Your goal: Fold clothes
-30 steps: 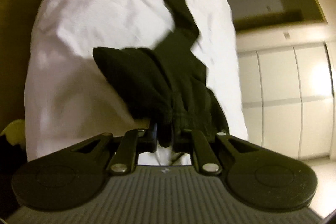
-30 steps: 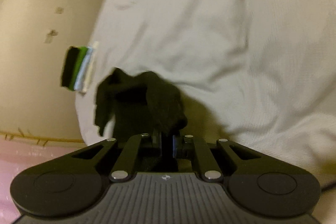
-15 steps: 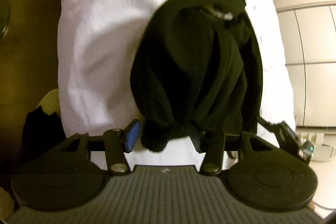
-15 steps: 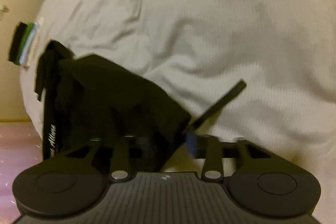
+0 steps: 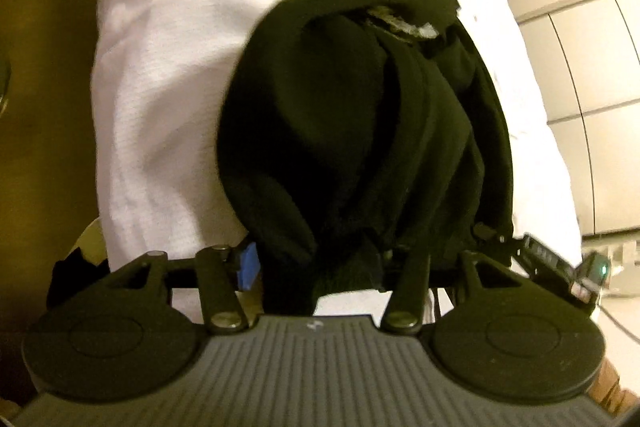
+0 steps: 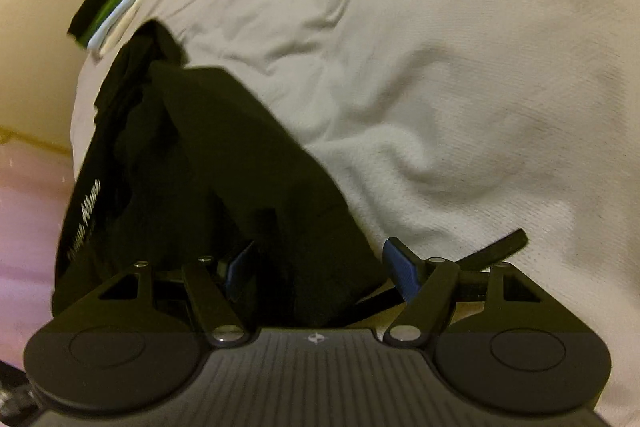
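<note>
A black garment (image 5: 352, 131) lies bunched in folds on the white bed cover (image 5: 168, 75). My left gripper (image 5: 312, 267) is at its near edge with jaws apart. One blue pad (image 5: 249, 267) shows bare beside the cloth, and the other finger is hidden behind the folds. In the right wrist view the same garment (image 6: 224, 179) shows white lettering along its left side. My right gripper (image 6: 320, 267) stands open, and a corner of the cloth lies loose between its blue pads (image 6: 402, 269).
A small stack of folded clothes (image 6: 108, 11) sits at the far edge of the bed. White cupboard doors (image 5: 584, 67) stand to the right of the bed. A black device with a green light (image 5: 560, 267) is at the garment's right. A pink floor (image 6: 28, 211) lies on the left.
A second ago both grippers were shut on the hanging garment. Both have since opened, the left has come down, and the garment now rests in a folded heap on the bed.
</note>
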Action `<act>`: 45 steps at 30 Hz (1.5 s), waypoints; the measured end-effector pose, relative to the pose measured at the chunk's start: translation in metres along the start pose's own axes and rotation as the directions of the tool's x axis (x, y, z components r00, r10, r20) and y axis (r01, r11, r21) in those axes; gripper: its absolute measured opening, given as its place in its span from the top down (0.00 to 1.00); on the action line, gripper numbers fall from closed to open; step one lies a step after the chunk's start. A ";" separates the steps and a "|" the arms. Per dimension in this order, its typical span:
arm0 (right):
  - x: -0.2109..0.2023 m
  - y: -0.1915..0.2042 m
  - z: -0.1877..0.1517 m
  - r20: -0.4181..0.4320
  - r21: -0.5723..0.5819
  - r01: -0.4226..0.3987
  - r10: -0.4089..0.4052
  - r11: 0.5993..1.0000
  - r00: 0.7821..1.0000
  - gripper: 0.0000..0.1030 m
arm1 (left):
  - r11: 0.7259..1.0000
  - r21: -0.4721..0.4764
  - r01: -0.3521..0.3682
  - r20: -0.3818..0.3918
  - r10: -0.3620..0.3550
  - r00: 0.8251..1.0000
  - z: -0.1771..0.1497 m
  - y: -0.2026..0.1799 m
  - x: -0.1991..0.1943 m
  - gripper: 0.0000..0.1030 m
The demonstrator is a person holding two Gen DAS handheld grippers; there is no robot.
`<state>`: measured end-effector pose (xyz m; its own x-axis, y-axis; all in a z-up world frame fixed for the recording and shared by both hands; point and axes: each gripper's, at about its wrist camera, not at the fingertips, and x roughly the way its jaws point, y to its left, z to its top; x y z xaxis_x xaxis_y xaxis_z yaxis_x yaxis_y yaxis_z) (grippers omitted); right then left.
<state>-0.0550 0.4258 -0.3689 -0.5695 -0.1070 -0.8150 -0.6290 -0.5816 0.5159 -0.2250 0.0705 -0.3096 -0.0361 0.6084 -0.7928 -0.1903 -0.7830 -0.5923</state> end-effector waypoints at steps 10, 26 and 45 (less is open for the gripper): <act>-0.034 0.001 0.014 -0.027 0.233 -0.104 0.113 0.967 0.993 0.89 | 0.967 0.163 0.197 -0.044 -0.192 0.980 0.017 -0.048 -0.079 0.96; -0.375 0.157 0.078 0.336 -0.028 -0.688 0.655 0.725 0.677 0.88 | 0.604 0.656 0.452 0.249 -0.739 0.626 0.067 -0.211 -0.387 0.96; -0.267 0.347 0.352 0.272 0.052 -0.446 0.417 0.894 0.868 0.87 | 0.819 0.552 0.156 0.478 -0.464 0.746 0.356 -0.286 -0.372 0.96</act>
<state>-0.3080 0.5367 0.1203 -0.8999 -0.1160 -0.4204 -0.3360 -0.4302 0.8379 -0.5069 0.1141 0.2057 -0.4075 0.8788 -0.2482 -0.7028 -0.4754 -0.5293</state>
